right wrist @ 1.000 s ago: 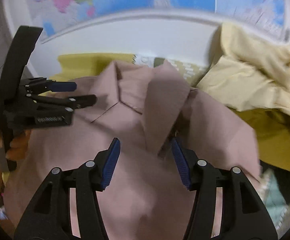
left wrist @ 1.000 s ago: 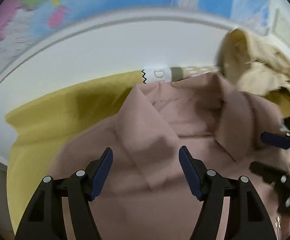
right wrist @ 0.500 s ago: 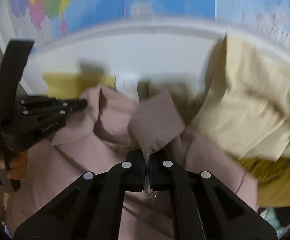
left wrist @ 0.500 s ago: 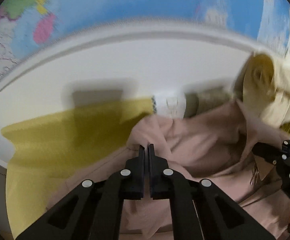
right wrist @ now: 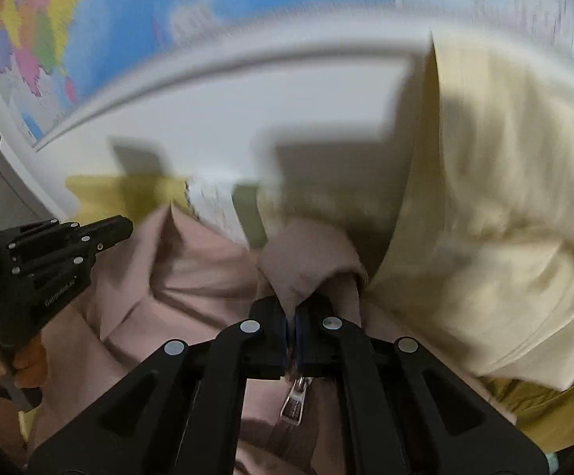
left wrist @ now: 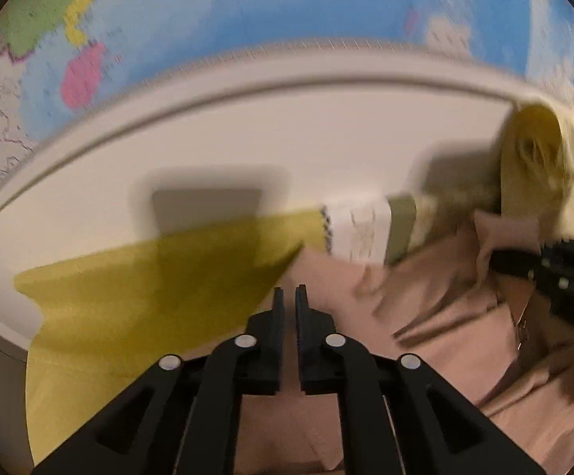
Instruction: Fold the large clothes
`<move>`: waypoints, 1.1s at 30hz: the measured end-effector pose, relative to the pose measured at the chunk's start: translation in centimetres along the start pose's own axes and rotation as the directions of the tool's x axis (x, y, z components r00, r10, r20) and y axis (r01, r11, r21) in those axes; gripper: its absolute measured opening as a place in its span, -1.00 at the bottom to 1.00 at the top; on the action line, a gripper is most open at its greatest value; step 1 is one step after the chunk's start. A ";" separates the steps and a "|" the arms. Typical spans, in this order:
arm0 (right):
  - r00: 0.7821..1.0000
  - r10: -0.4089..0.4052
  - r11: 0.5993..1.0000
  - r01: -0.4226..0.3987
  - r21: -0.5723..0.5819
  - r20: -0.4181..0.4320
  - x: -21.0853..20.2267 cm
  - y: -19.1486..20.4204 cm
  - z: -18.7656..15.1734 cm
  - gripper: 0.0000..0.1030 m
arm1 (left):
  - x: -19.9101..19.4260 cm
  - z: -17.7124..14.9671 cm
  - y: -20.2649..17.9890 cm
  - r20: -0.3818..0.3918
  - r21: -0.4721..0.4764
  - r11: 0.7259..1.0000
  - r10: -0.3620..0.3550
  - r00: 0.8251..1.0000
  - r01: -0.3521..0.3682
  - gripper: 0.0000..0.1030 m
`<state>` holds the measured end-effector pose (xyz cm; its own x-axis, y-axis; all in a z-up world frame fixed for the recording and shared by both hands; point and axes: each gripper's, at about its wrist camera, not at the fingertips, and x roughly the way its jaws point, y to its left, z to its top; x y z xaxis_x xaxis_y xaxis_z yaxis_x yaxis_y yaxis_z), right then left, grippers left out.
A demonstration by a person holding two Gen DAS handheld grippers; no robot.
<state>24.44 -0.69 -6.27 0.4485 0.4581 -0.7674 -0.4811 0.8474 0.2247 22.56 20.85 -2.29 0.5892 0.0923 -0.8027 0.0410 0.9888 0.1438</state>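
Observation:
A dusty-pink jacket [left wrist: 437,316] lies on a yellow cloth [left wrist: 140,289] on a white table [left wrist: 247,138]. My left gripper [left wrist: 290,297] is shut on the pink jacket's left collar edge. My right gripper [right wrist: 291,312] is shut on the pink jacket [right wrist: 192,269] at its right collar, with fabric bunched above the jaws and a zipper pull [right wrist: 295,399] hanging below. The right gripper shows at the right edge of the left wrist view [left wrist: 556,273]. The left gripper shows at the left of the right wrist view [right wrist: 69,245].
A pale yellow garment [right wrist: 504,217] is heaped at the right, against the pink jacket; it also shows in the left wrist view [left wrist: 536,166]. A printed label strip [left wrist: 366,233] lies past the collar. A wall map [left wrist: 287,8] hangs behind the table.
Both grippers went from open over the collar to shut on it. They have lifted and pulled the collar up and back; the views now tilt up toward the wall.

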 end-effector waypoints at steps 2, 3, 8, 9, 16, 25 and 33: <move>1.000 0.018 1.000 -0.018 -0.007 -0.016 -0.8 -0.3 -0.4 -0.83 | -0.2 -0.7 0.2 0.011 0.003 1.000 0.015 1.000 -0.015 -0.35; 1.000 0.024 1.000 -0.024 -0.008 -0.009 -1.2 -0.4 -0.2 -0.64 | -0.3 -1.0 0.3 0.013 0.001 1.000 0.011 1.000 -0.011 -0.20; 0.999 0.004 1.000 -0.003 -0.030 0.035 -5.0 -0.6 -1.0 -0.10 | -2.9 -3.3 1.7 0.046 -0.021 1.000 -0.018 0.999 0.019 0.02; 1.000 -0.008 0.999 0.009 -0.038 0.024 -5.1 0.1 -1.2 -0.13 | -3.8 -4.0 2.0 0.057 -0.021 0.999 -0.030 0.998 0.031 0.13; 0.996 0.068 0.992 -0.062 -0.106 0.053 -12.4 0.3 -7.1 0.16 | -12.1 -11.7 2.3 0.120 0.041 0.995 -0.092 0.988 0.087 0.55; 0.977 0.212 0.972 -0.211 0.101 0.009 -19.8 -4.6 -22.0 0.53 | -17.7 -25.8 7.2 0.062 -0.181 0.949 -0.250 0.966 0.257 0.68; 0.951 0.308 0.931 -0.298 0.211 -0.015 -20.5 -5.1 -29.5 0.58 | -18.5 -33.0 5.7 0.006 -0.286 0.877 -0.402 0.916 0.387 0.68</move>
<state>-4.47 -22.29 -9.41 0.2672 0.6929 -0.6697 -0.4225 0.7089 0.5648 -14.77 28.61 -5.69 0.5280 -0.3134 -0.7893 0.0329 0.9363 -0.3497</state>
